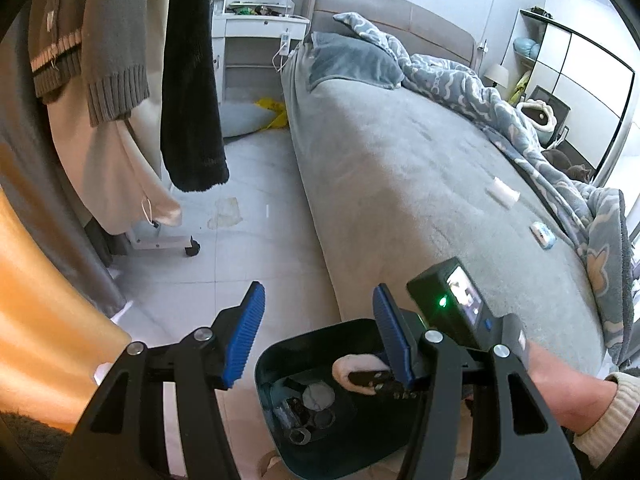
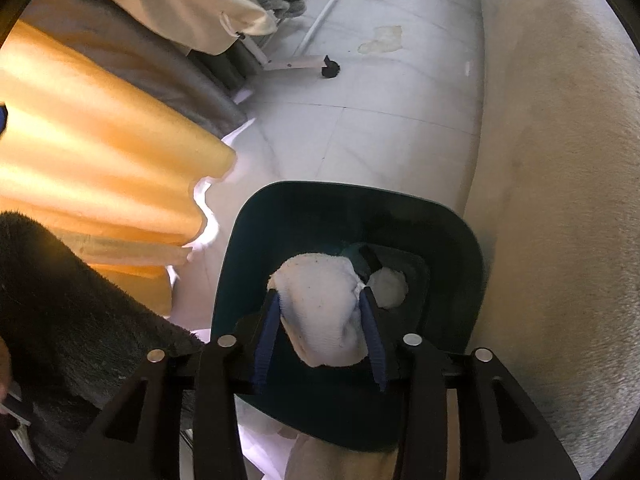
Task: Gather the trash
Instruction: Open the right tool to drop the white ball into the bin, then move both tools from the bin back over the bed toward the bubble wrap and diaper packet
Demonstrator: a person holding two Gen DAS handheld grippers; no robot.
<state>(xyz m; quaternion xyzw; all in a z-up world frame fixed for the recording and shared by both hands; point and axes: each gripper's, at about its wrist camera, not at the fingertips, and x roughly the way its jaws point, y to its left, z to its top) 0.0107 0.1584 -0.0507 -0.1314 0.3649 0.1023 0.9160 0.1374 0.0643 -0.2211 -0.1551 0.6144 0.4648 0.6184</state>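
We see the right gripper (image 2: 320, 324) over the dark bin (image 2: 460, 240) beside the bed (image 1: 400, 168), its fingers on both sides of a white sock (image 2: 320, 304); whether they press it we cannot tell. The left gripper (image 1: 316, 336) hangs apart, holding nothing.

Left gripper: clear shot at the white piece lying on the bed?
Probably yes. The left gripper is open and holds nothing, and the white piece lies on bare bedspread beside the rumpled blanket; nothing covers it.
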